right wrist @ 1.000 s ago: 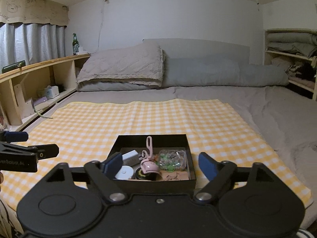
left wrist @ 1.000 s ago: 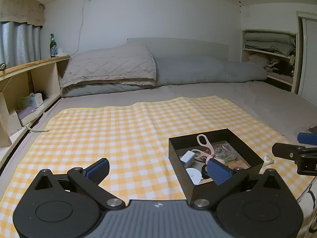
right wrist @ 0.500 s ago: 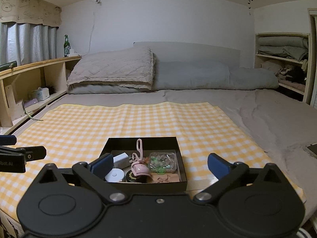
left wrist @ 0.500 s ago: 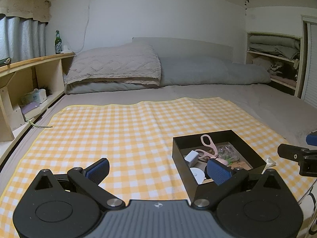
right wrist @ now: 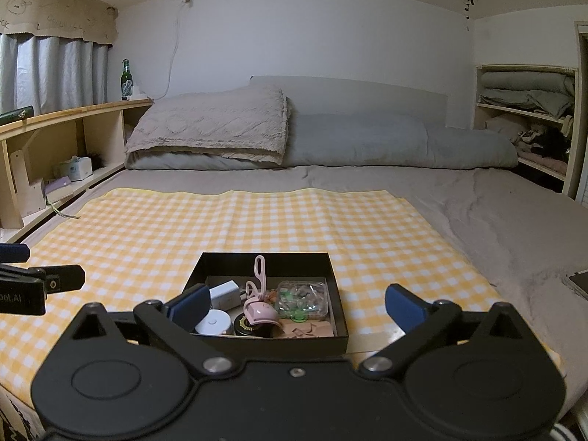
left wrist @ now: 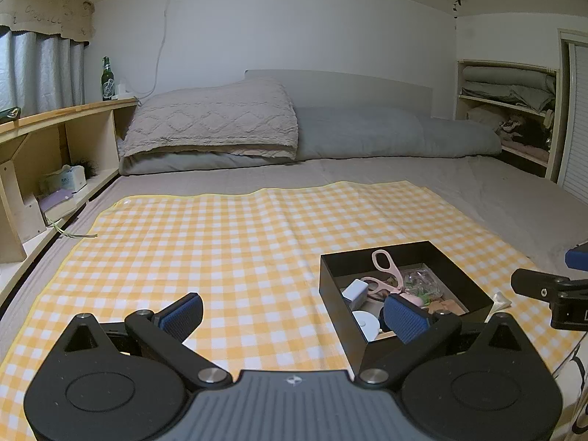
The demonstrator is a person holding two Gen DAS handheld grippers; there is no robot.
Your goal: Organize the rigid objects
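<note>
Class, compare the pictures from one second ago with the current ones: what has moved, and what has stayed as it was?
Both grippers have drawn back and risen a little, so the black box sits slightly farther off in each view. Nothing was taken hold of or let go: the left gripper and right gripper stay open and empty. The pink scissors, white charger and clear case lie in the box as before, on the checked cloth.

Matt black box (right wrist: 270,341), woven checked cloth (right wrist: 257,220), pale wooden shelf (left wrist: 55,117), glossy green glass bottle (right wrist: 126,81)
</note>
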